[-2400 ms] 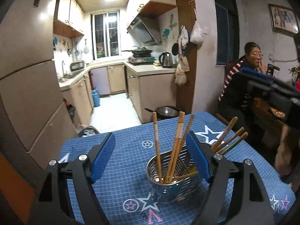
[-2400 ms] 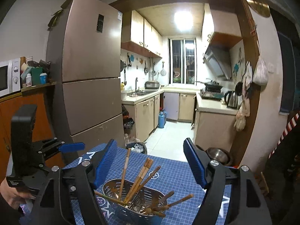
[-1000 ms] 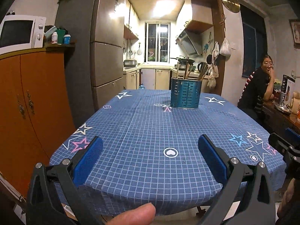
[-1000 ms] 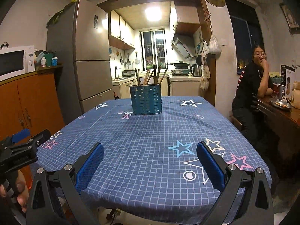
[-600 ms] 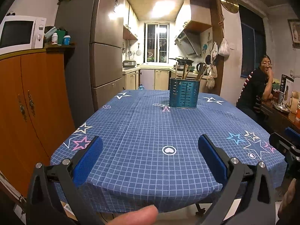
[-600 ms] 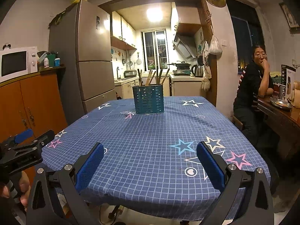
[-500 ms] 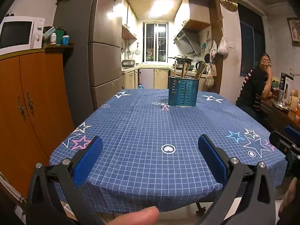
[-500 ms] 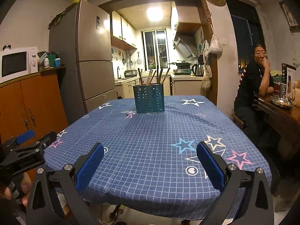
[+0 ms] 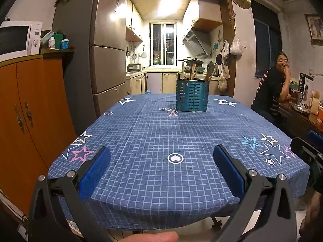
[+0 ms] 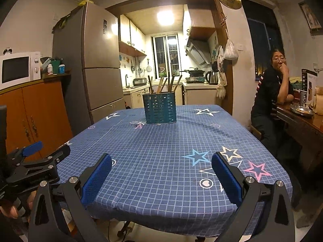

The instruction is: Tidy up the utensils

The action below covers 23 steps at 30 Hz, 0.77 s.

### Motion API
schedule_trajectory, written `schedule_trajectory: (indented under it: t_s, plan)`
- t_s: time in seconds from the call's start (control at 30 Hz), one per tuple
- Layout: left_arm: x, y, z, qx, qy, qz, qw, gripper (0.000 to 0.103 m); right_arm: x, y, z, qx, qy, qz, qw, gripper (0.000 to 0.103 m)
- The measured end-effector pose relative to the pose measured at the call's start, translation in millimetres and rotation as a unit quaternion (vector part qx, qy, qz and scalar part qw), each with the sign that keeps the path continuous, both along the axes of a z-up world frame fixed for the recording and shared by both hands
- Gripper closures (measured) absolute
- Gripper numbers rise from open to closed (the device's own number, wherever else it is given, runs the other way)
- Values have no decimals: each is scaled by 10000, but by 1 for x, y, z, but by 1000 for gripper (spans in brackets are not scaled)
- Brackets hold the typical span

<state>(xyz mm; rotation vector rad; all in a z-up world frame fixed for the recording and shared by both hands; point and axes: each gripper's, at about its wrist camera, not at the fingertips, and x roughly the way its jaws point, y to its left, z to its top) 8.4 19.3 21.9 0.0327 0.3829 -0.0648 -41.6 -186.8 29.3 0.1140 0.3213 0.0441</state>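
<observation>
Left wrist view: left gripper [image 9: 161,168] spread, empty; holder [image 9: 192,94] with chopsticks [image 9: 193,71] stands far ahead, slightly right.

Right wrist view: right gripper [image 10: 161,173] spread, empty; holder [image 10: 159,108] far ahead. Chopsticks [image 10: 164,84] likely light, stiff, smooth; pinch mid-shaft.

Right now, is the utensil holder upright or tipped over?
Upright: the utensil holder stands flat on the tablecloth, chopsticks poking out the top.

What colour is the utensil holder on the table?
Teal blue utensil holder, perforated sides; clearest in the right wrist view.
</observation>
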Motion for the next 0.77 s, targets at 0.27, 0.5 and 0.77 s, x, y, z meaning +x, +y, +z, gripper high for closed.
schedule_trajectory:
  t_s: [0.27, 0.5, 0.77]
  plan:
    - [-6, -9, 1, 91, -131, -90, 9998, 5, -7, -7, 1, -37, -191, -149, 9997, 4]
    - [-11, -15, 3, 140, -215, -176, 9995, 5, -9, -4, 3, -104, -270, -77, 9996, 4]
    - [-4, -9, 3, 57, -80, -72, 9999, 5, -1, -3, 4, -182, -121, -45, 9998, 4]
